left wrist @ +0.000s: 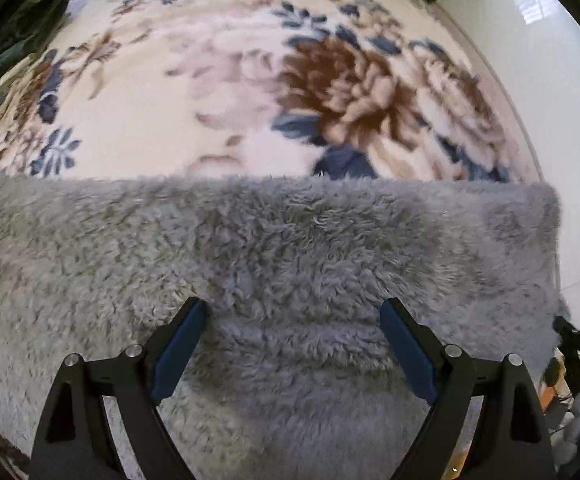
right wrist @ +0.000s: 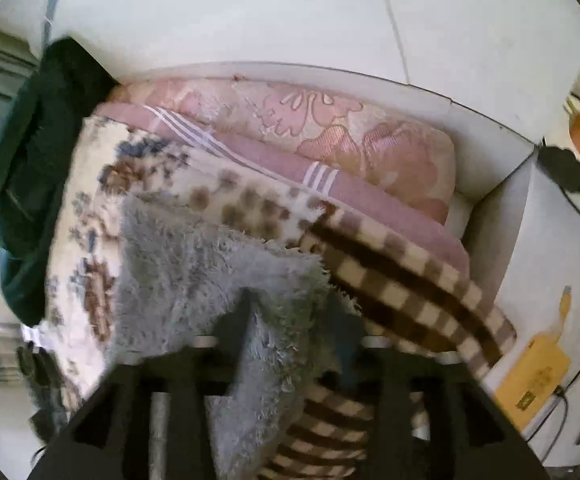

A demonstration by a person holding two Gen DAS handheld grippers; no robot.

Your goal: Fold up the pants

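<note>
The grey fluffy pants point(left wrist: 274, 248) lie spread across the near part of a floral blanket point(left wrist: 218, 92) in the left wrist view. My left gripper point(left wrist: 294, 312) is open just above the grey fleece, its blue pads point(left wrist: 178, 348) wide apart with nothing between them. In the right wrist view my right gripper point(right wrist: 290, 312) is shut on an end of the grey pants point(right wrist: 194, 264), which bunches between the fingers at the bed's edge and hangs down below them.
A dark green garment point(right wrist: 38, 160) lies at the far side of the bed. Pink bedding point(right wrist: 330, 136) and a brown checked blanket border point(right wrist: 402, 280) lie over the bed corner. White floor point(right wrist: 250, 12), cables and a yellow box point(right wrist: 530, 372) lie beyond.
</note>
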